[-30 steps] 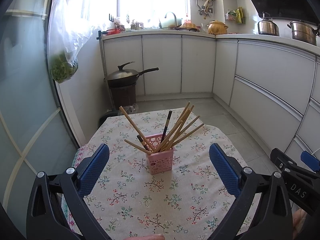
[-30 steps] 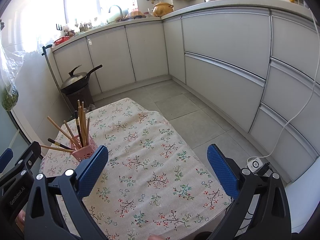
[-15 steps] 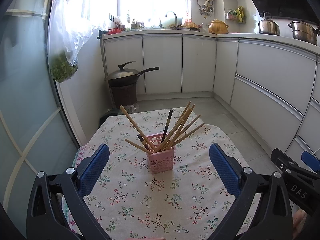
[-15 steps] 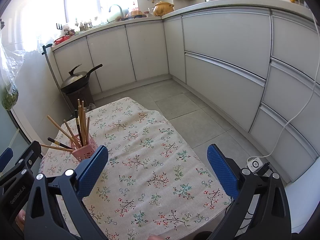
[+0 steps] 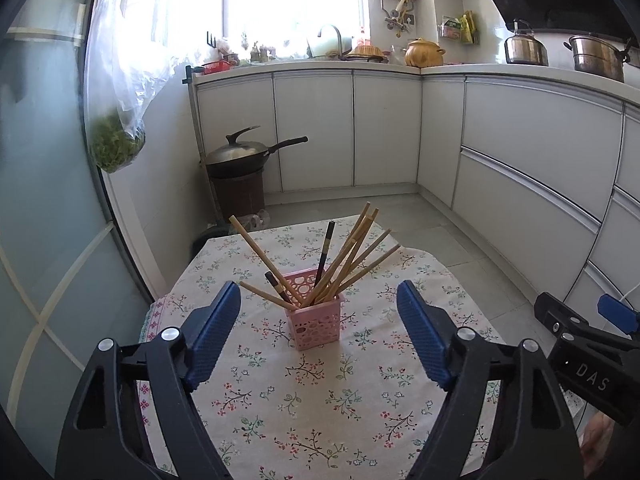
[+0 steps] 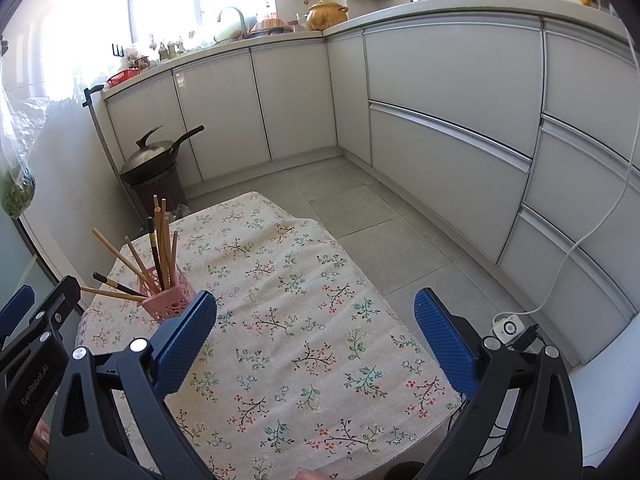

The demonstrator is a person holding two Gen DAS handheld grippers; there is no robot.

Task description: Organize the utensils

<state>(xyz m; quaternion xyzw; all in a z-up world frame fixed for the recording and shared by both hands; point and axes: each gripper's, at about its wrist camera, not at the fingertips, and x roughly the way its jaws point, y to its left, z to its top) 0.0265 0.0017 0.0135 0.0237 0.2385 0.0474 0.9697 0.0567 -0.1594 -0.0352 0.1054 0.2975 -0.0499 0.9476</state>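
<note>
A pink perforated holder point(image 5: 316, 322) stands on the floral tablecloth point(image 5: 312, 400), filled with several wooden chopsticks point(image 5: 352, 256) and dark ones fanned out. It also shows in the right wrist view point(image 6: 170, 298) at the table's left side. My left gripper point(image 5: 319, 332) is open and empty, its blue pads either side of the holder but nearer the camera. My right gripper point(image 6: 316, 340) is open and empty over the tablecloth point(image 6: 304, 320), to the right of the holder.
A wok on a stand point(image 5: 240, 160) sits on the floor beyond the table. White cabinets point(image 5: 520, 152) run along the back and right. A bag of greens point(image 5: 116, 144) hangs at the left. A white cable and socket point(image 6: 510, 326) lie right of the table.
The left gripper has drawn back a little and risen slightly, so the holder sits lower between the pads. The right gripper has barely moved.
</note>
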